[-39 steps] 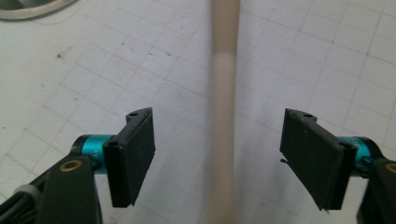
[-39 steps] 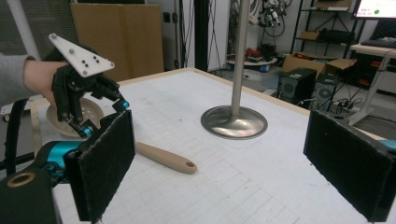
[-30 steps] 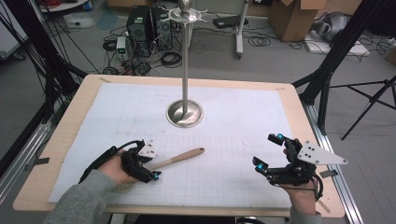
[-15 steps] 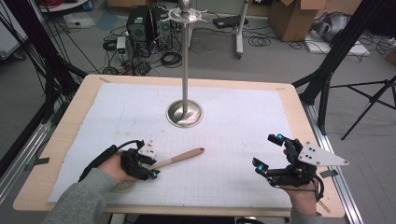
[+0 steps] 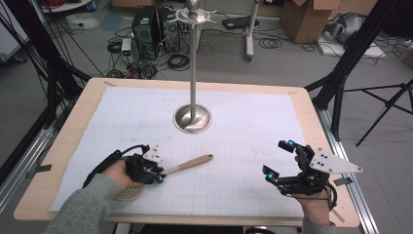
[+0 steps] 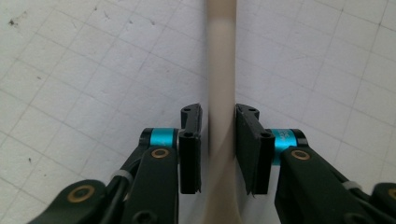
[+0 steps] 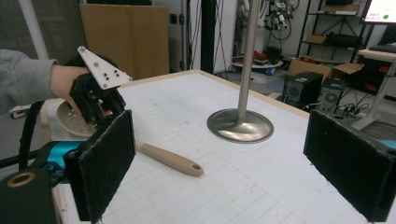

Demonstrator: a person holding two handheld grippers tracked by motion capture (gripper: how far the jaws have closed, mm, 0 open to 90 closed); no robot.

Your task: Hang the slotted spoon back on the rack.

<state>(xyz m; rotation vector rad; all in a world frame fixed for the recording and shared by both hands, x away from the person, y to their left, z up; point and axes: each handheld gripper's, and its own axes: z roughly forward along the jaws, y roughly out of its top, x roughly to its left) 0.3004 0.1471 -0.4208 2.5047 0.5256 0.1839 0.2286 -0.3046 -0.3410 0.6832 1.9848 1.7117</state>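
A wooden spoon lies on the white grid mat, its round slotted head near the front left edge and its handle pointing up and right. My left gripper straddles the handle close to the head. Its jaws have just been closing, and in the left gripper view the pads stand on either side of the handle with a thin gap left. My right gripper rests at the front right, open wide with nothing between its pads. The right gripper view also shows the spoon and the left gripper.
A tall metal pole on a round steel base stands at the middle of the mat. The wooden table edge frames the mat. Tripods, cables, computers and boxes stand on the floor beyond.
The left gripper's jaws have narrowed around the spoon's handle. Both hands and the spoon have stayed in place.
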